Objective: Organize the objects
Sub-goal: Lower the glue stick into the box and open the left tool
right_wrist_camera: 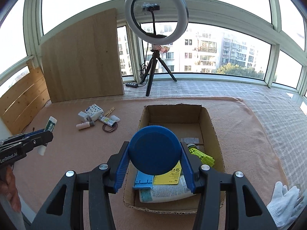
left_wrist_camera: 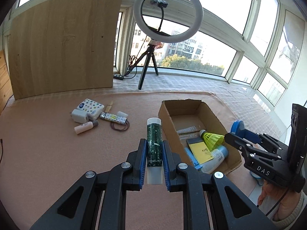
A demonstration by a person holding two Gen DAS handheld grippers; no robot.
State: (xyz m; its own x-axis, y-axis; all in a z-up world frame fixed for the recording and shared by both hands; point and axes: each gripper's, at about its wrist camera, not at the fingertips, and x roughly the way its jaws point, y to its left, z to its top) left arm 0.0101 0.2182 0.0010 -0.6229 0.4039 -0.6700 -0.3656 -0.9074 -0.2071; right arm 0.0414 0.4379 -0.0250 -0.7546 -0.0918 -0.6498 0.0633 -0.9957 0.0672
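My left gripper (left_wrist_camera: 154,148) is shut on a green-and-white tube (left_wrist_camera: 154,145), held upright above the pink cloth, left of the cardboard box (left_wrist_camera: 167,118). The same tube (right_wrist_camera: 50,124) shows at the left edge of the right wrist view. My right gripper (right_wrist_camera: 155,153) is shut on a round blue lid-like disc (right_wrist_camera: 155,150), hanging over the near half of the box (right_wrist_camera: 214,134). Inside the box lie a yellow shuttlecock (right_wrist_camera: 203,156), a yellow notepad (right_wrist_camera: 169,176), a blue clip (right_wrist_camera: 143,182) and a white bottle (right_wrist_camera: 165,191). From the left wrist view the right gripper (left_wrist_camera: 238,132) appears at the box's right side.
A loose cluster on the cloth at left: tissue pack (left_wrist_camera: 90,107), white charger (left_wrist_camera: 78,116), small pink bottle (left_wrist_camera: 85,127), patterned lighter (left_wrist_camera: 114,117), wooden clothespin (left_wrist_camera: 108,107), hair ties (left_wrist_camera: 120,127). A ring light on a tripod (left_wrist_camera: 167,15) and a wooden board (left_wrist_camera: 65,48) stand behind. A white glove (right_wrist_camera: 285,199) lies at right.
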